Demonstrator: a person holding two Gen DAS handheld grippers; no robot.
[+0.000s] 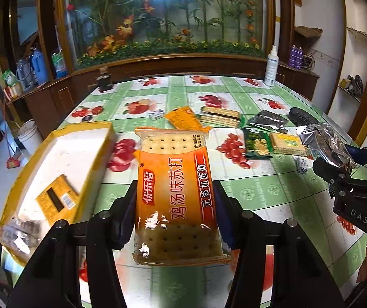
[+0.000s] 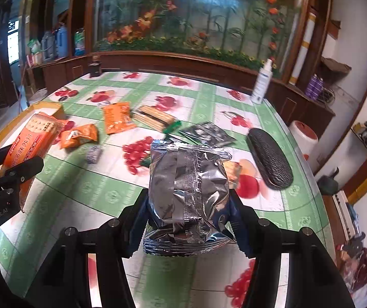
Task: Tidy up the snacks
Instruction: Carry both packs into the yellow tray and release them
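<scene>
Above the fruit-patterned tabletop [image 1: 157,95], the left gripper [image 1: 174,213] fingers clamp a long orange cracker packet [image 1: 175,192] and the right gripper [image 2: 188,220] fingers pinch a crinkled silver foil pouch [image 2: 188,187], both lifted clear, probably bound for the yellow-rimmed white tray [image 1: 62,159] at left.

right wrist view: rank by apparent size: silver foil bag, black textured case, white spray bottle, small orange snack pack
1. silver foil bag, though it sits right at the camera, held in the right gripper, so its lead is inflated
2. black textured case
3. white spray bottle and small orange snack pack look alike; not ranked.
</scene>
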